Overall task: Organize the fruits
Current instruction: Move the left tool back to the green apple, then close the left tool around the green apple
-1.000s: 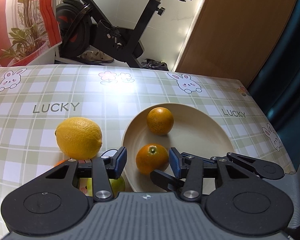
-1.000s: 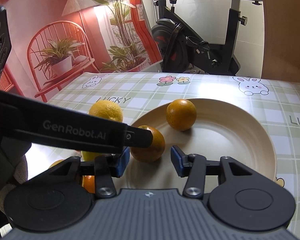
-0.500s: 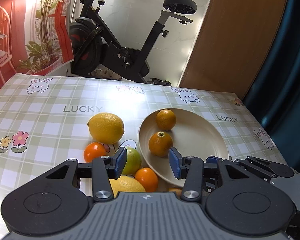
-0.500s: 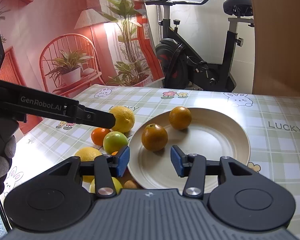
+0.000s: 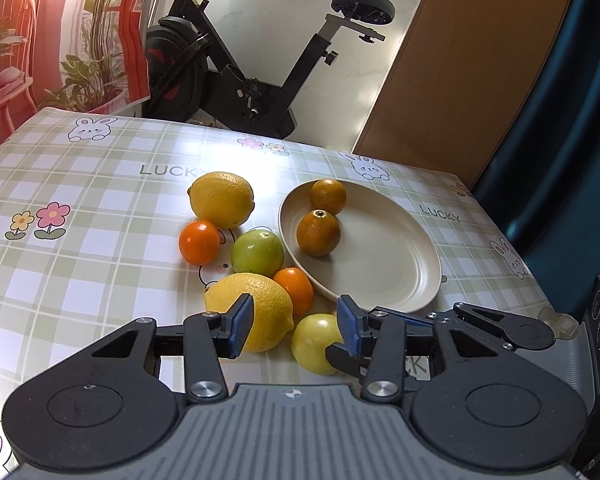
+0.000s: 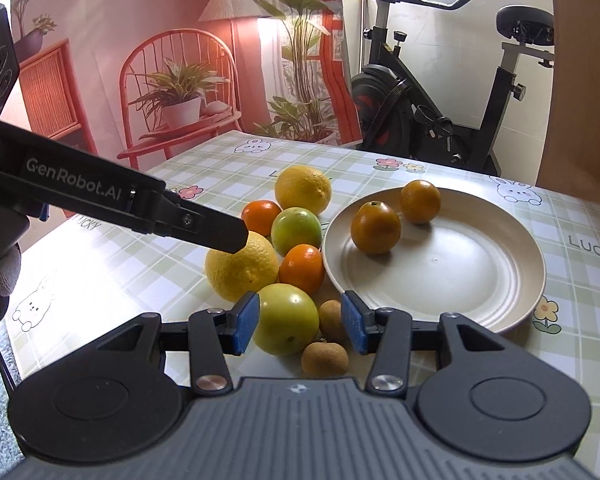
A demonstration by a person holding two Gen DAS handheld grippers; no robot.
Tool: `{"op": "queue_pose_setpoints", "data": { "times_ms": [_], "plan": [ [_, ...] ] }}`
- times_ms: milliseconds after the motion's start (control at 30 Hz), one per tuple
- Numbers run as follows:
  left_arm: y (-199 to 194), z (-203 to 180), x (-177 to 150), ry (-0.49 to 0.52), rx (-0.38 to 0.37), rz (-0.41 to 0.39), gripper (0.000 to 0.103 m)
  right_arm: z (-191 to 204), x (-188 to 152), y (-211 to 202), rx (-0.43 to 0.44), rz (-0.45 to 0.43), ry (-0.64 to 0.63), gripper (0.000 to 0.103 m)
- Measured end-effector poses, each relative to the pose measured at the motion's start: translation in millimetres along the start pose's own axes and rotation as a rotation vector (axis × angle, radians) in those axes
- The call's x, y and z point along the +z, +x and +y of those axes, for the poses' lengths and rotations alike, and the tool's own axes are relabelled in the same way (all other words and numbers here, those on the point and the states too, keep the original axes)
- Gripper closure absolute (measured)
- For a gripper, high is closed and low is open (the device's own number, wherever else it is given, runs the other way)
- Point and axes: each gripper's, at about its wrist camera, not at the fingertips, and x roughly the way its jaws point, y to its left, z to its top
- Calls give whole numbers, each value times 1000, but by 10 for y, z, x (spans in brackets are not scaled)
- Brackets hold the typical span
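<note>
My left gripper (image 5: pixel 295 327) hangs over the near edge of the fruit pile, its blue pads parted with nothing pinched between them; my right gripper (image 6: pixel 299 322) is parted the same way and holds nothing. On the checked tablecloth (image 5: pixel 80 208) sits a cream plate (image 5: pixel 396 264) holding two dull, dark-orange oranges: one near its rim (image 5: pixel 319 233), stem dimple up, and one behind it (image 5: pixel 328 197). Left of the plate the rest lie bunched: a big lemon (image 5: pixel 222 199) farthest back; a bright small orange (image 5: pixel 198 241); a green citrus (image 5: pixel 257 251) touching the plate's edge; another small orange (image 5: pixel 295 289); a second pebbly lemon (image 5: pixel 256 308); a smooth yellow-green fruit (image 5: pixel 318 342) nearest me. From the right wrist view two small brown longans (image 6: pixel 325 358) lie beside it.
</note>
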Motion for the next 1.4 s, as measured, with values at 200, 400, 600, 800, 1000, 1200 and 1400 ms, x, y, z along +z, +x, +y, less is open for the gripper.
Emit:
{"op": "queue_pose_setpoints", "data": {
  "times_ms": [200, 400, 600, 800, 1000, 1200, 1400],
  "plan": [
    [52, 9, -30, -7, -17, 19, 55, 55, -4, 136, 23, 26, -37, 54],
    [119, 8, -84, -9, -37, 49, 55, 58, -2, 259, 37, 53, -31, 53],
    [193, 44, -160, -29, -39, 80, 55, 102, -51, 270, 61, 67, -35, 52],
    [223, 99, -177, -64, -45, 92, 55, 129, -83, 269, 78, 72, -34, 52],
    [288, 121, -223, -90, -46, 113, 55, 200, -100, 308, 98, 76, -54, 53],
    [322, 153, -277, -126, -55, 120, 55, 240, -144, 310, 113, 71, -44, 54],
    [334, 223, -300, -168, -72, 112, 54, 244, -155, 308, 117, 61, -18, 54]
  ]
}}
